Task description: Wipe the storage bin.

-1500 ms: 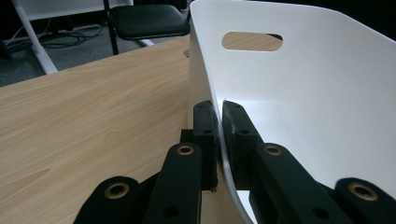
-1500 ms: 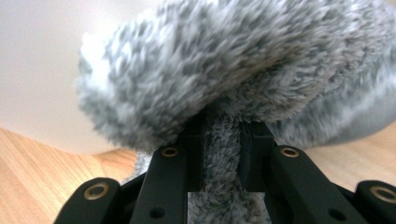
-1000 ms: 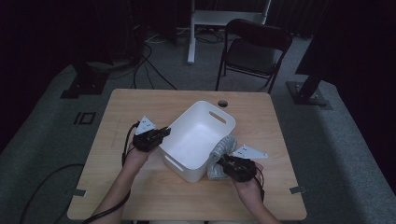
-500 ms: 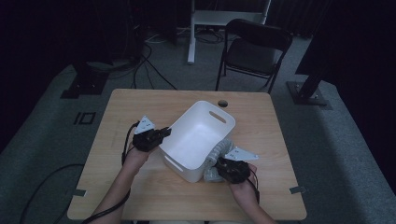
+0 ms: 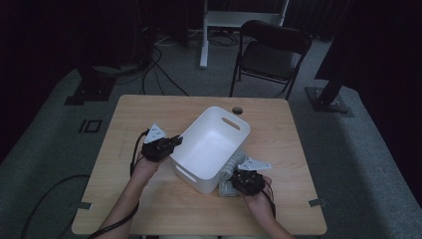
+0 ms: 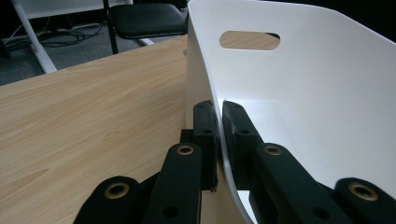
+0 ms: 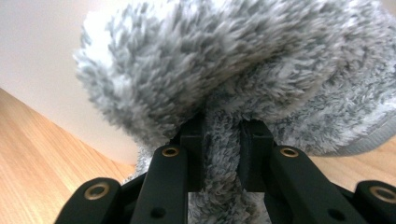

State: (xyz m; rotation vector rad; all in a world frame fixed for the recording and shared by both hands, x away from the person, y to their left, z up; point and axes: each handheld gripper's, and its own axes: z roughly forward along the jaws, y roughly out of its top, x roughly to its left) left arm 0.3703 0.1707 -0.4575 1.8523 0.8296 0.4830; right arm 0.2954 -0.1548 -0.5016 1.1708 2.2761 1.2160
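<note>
Sinking toward the tabletop over the past second, the right gripper (image 5: 243,175) keeps its jaws clamped on a fold of the grey fluffy slipper (image 7: 243,70); the right gripper view has pile bulging out above both black pads and wood grain just beneath. Earlier the slipper hung a little higher against the outer wall of the white bin (image 5: 211,144); now it lies low on the table (image 5: 149,209), pressed against that wall right in front of the right tongs. My reading is that the slipper is being set down outside the bin, or regripped there before a lift over the rim, so nothing has gone into the bin yet.

Beyond it and to the other side, the left gripper (image 5: 174,142) has not moved: its jaws pinch the bin's thin rim, one pad outside and one inside, as the left gripper view shows. That hold steadies the bin. Farther off past both tongs stands a folding chair (image 5: 271,55).
</note>
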